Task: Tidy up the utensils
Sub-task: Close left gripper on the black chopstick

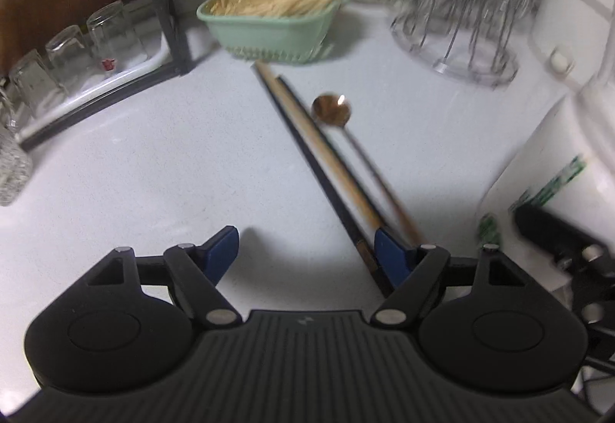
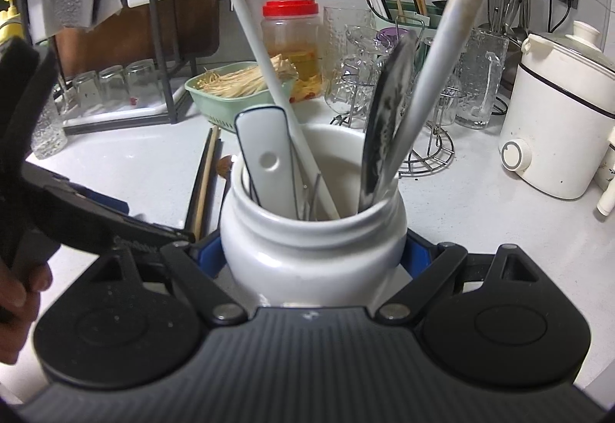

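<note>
Chopsticks [image 1: 326, 161], long, dark and tan, side by side

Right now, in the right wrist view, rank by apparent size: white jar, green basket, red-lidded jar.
1. white jar, though it is nearest the camera, so that inflates it.
2. green basket and red-lidded jar: look alike; unsure.

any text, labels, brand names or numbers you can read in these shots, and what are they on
Nothing reads clearly.
Green print on the white jar, left wrist view: too blurred to read.
Raised lettering on the left gripper's black arm, seen in the right wrist view: too faint to make out.
Small logo mark on each gripper body: a symbol, not letters.
Red mark on an upturned glass: too small to read.
</note>
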